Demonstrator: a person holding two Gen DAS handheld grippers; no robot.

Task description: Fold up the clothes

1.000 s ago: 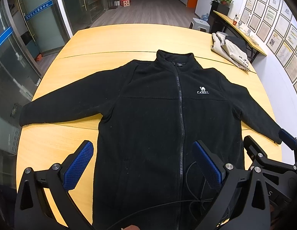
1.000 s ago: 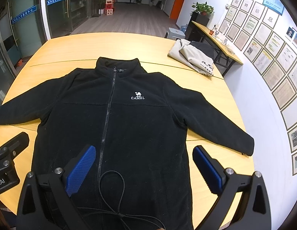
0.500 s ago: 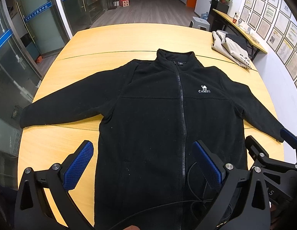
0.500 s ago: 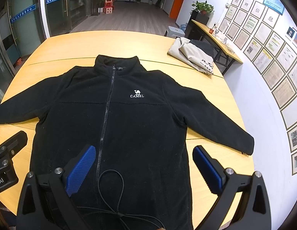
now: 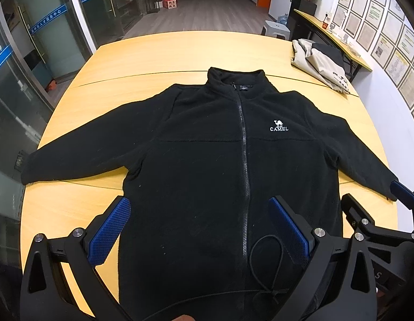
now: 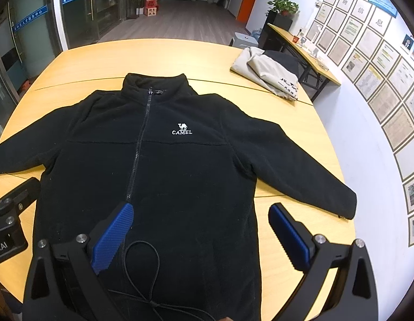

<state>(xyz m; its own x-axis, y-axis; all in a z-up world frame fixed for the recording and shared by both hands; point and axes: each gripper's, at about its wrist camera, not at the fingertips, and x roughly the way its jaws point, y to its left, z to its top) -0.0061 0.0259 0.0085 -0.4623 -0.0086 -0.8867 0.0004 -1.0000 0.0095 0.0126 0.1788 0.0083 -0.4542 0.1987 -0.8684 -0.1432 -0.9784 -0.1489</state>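
Left wrist view shows a round wooden table (image 5: 180, 50) filling most of the frame, with a black fleece jacket (image 5: 207, 160) spread flat across its middle, front up, zipped, collar toward 12 o'clock and sleeves reaching out toward 9 and 3 o'clock. A grey garment (image 5: 319, 64) lies crumpled on the table at about 1 o'clock, well apart from the jacket. The left gripper (image 5: 198, 230) hovers over the jacket's hem at 6 o'clock, its blue-padded fingers spread wide and holding nothing. In the right wrist view the right gripper (image 6: 198, 235) does the same (fingers wide, empty) above the hem. A thin black cord (image 6: 142, 272) loops on the jacket near 6 o'clock. A white camel logo (image 6: 182, 129) sits on the chest.
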